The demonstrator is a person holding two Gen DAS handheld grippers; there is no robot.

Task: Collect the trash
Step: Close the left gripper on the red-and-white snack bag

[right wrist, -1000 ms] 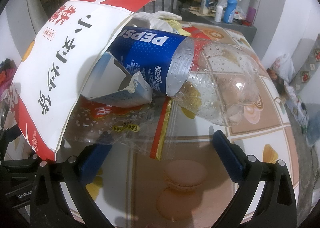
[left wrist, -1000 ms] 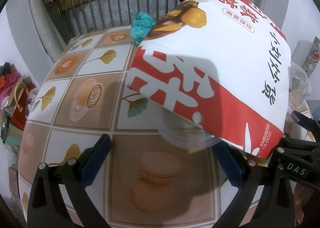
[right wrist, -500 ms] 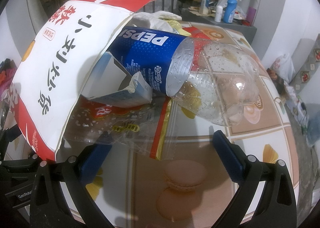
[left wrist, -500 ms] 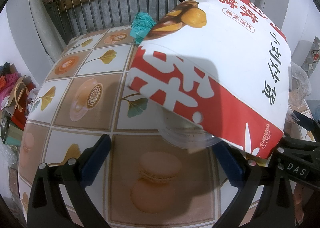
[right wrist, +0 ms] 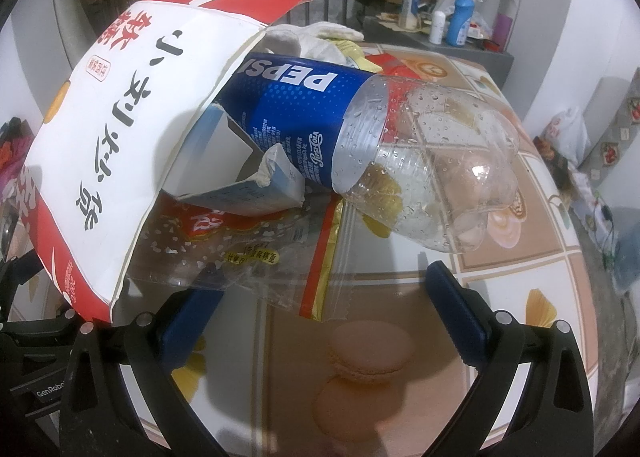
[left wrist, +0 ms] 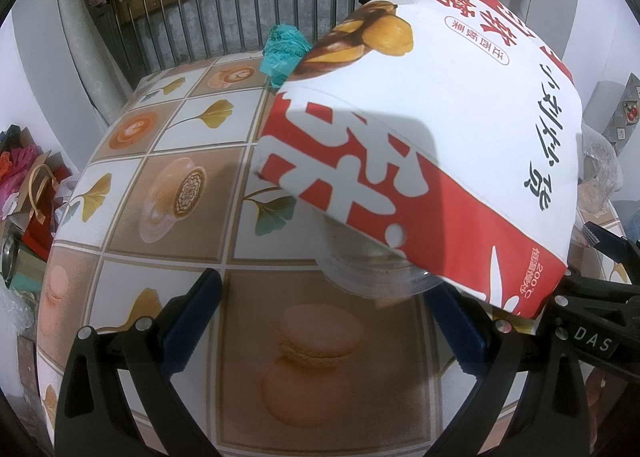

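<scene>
In the left wrist view, the centre and upper right of the frame are being filled by a large white-and-red printed paper bag (left wrist: pixel 432 137), which is being seen lying on its side on a tablecloth printed with coffee cups, ginkgo leaves and macarons (left wrist: pixel 176 193). Beneath the bag's lower edge, the rim of a clear plastic cup (left wrist: pixel 372 277) is being shown. A crumpled teal wrapper (left wrist: pixel 285 49) is being seen at upper centre, just behind the bag.

The left gripper (left wrist: pixel 320 321) is being held low in the frame with its blue-padded fingers spread apart, nothing between them.

In the right wrist view, the bag's open mouth (right wrist: pixel 120 129) is being shown at left, with a clear plastic Pepsi bottle with a blue label (right wrist: pixel 360 145), a torn pale-blue carton (right wrist: pixel 248 193) and a clear red-and-gold printed film wrapper (right wrist: pixel 256 253) spilling out toward the centre. The right gripper (right wrist: pixel 324 325) is likewise being held apart and empty, its left finger (right wrist: pixel 192 313) just at the wrapper's lower edge.
</scene>
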